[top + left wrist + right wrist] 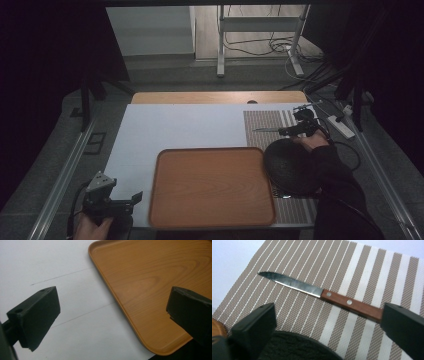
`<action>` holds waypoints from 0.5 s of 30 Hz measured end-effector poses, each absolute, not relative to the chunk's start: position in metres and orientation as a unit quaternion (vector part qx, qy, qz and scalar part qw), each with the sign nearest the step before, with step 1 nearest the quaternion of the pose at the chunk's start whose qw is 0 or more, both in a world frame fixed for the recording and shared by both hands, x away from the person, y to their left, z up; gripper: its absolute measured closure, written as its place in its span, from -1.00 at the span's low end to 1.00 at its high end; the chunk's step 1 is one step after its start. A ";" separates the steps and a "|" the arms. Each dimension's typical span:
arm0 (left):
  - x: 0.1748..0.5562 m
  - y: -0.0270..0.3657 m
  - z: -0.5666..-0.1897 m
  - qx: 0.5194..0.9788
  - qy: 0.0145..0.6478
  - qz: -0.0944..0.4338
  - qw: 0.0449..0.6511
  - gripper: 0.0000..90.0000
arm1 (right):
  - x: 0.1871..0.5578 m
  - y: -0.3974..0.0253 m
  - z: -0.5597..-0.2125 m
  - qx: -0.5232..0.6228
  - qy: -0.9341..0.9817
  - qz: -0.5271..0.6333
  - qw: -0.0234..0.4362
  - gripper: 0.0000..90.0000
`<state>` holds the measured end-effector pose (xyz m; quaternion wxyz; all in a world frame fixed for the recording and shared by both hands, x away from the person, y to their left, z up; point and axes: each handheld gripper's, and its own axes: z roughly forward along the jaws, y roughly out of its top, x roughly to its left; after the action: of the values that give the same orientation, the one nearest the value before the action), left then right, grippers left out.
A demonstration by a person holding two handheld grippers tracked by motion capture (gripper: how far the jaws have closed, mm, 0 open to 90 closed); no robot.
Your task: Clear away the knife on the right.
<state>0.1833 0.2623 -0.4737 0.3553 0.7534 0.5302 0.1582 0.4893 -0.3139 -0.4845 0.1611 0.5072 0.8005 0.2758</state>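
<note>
A wooden tray (212, 186) is seen lying on a white sheet (175, 127) that covers most of the bench (215, 97). To its right, a striped placemat (267, 127) is laid, with a dark round mat (291, 166) resting on it just beside the tray. The right hand-held gripper (295, 131) is held over the placemat's far part, where a knife (265, 129) lies. The left hand-held gripper (134, 199) is held at the bench's near left corner, its jaws directed toward the tray.

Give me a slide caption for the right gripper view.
Open right gripper hovering over a wooden-handled knife lying on a striped placemat.
</note>
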 end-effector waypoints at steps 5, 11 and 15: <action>0.183 0.262 -0.474 0.754 0.530 0.158 0.355 -1.00 | 0.496 -0.318 -0.480 0.506 0.802 0.274 0.161 -0.32; 0.184 0.262 -0.474 0.755 0.530 0.159 0.353 -1.00 | 0.506 -0.325 -0.480 0.503 0.807 0.273 0.147 0.40; 0.184 0.262 -0.474 0.755 0.530 0.159 0.352 -0.99 | 0.513 -0.328 -0.482 0.505 0.808 0.264 0.149 0.90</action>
<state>0.1836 0.2615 -0.4738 0.3524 0.7550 0.5297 0.1589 0.5132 -0.3282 -0.4821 0.1490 0.5052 0.8080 0.2641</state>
